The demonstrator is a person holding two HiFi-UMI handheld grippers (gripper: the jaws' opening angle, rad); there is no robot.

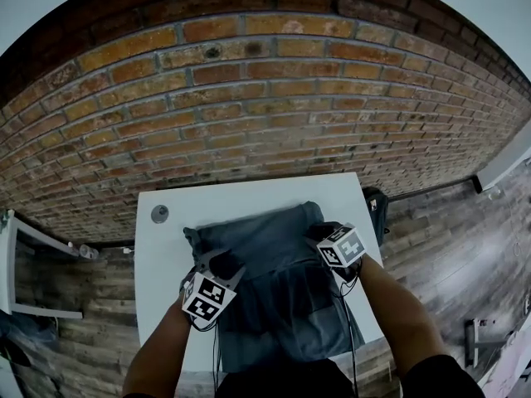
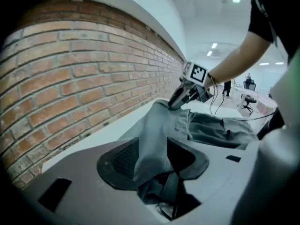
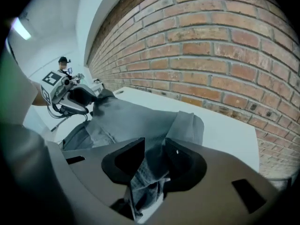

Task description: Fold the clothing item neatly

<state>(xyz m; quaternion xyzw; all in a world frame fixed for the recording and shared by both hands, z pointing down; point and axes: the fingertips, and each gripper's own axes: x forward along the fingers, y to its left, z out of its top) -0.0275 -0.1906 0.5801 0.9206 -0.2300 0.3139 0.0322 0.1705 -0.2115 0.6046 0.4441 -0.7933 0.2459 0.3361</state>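
Note:
A dark grey garment (image 1: 274, 280) lies on the white table (image 1: 166, 255), its near part hanging over the front edge. My left gripper (image 1: 217, 264) is at the cloth's far left corner and my right gripper (image 1: 319, 232) at its far right corner. In the left gripper view, a fold of the garment (image 2: 154, 130) runs up between the jaws of the left gripper (image 2: 152, 161), with dark gaps beside the cloth. In the right gripper view the garment (image 3: 131, 118) likewise hangs loosely between the spread jaws of the right gripper (image 3: 152, 161). Each camera also sees the other gripper (image 2: 180, 97) (image 3: 86, 104) on the far corner.
A brick wall (image 1: 265, 98) stands right behind the table. A small grey round cap (image 1: 159, 214) sits in the table's far left corner. A white shelf (image 1: 25, 272) stands to the left and a black object (image 1: 377, 210) by the table's right side, on wooden floor.

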